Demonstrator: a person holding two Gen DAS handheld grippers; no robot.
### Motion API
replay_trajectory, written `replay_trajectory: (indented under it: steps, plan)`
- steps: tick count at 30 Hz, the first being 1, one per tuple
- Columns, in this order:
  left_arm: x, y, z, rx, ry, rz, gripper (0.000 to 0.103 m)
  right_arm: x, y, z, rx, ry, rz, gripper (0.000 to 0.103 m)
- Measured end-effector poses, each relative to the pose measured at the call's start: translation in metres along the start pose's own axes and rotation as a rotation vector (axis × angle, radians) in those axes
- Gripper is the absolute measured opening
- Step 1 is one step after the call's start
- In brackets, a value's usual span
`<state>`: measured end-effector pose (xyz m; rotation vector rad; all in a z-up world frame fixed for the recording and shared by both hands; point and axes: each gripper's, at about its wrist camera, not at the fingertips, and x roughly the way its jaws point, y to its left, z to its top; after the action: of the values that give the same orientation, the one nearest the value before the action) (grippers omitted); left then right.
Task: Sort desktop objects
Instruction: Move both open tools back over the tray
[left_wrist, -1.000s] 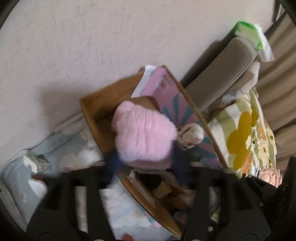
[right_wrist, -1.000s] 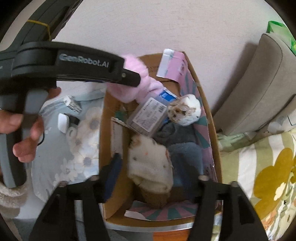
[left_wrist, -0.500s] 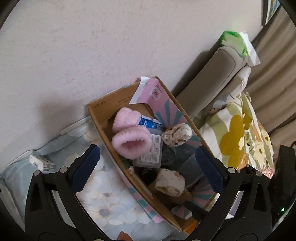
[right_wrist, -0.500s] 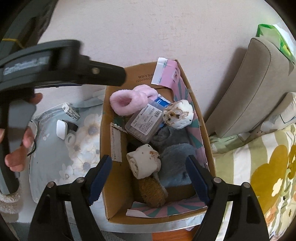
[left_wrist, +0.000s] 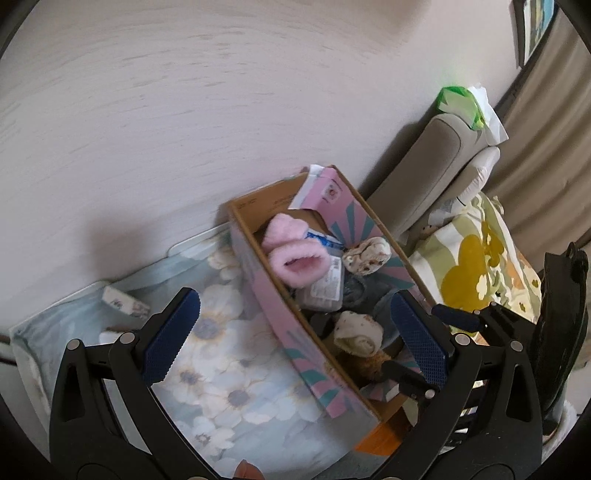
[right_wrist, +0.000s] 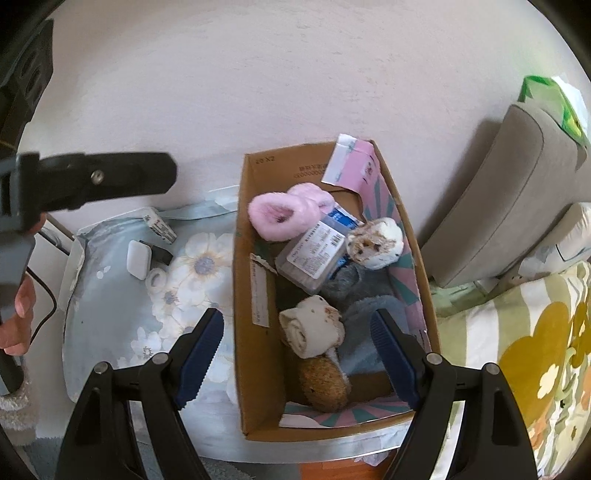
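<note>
Pale wall backs a floral cloth (right_wrist: 110, 295) bearing a cardboard box (right_wrist: 255, 369); both claws spread, empty.

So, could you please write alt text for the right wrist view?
An open cardboard box on a floral cloth holds a pink fluffy slipper, rolled socks and a labelled plastic case. The right gripper, jaws open and empty, hovers above it.

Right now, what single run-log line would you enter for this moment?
left gripper: open, empty | right gripper: open, empty | pink fuzzy slippers: in cardboard box | rolled sock: in box | small items on floral cloth: unsorted
</note>
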<state>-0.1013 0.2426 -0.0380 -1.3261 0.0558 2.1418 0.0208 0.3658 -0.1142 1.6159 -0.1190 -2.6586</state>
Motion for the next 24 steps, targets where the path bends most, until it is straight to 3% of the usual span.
replay_trajectory:
  steps: [13, 17, 24]
  plan:
    - [-0.042, 0.054, -0.032, -0.07, -0.05, 0.116, 0.103, -0.014, 0.042, 0.011, -0.082, -0.044, 0.023, 0.078]
    - [-0.055, 0.073, -0.042, -0.106, -0.069, 0.133, 0.103, -0.02, 0.056, 0.015, -0.097, -0.084, 0.025, 0.078]
    - [-0.079, 0.111, -0.063, -0.187, -0.109, 0.162, 0.103, -0.013, 0.08, 0.025, -0.146, -0.082, 0.061, 0.078]
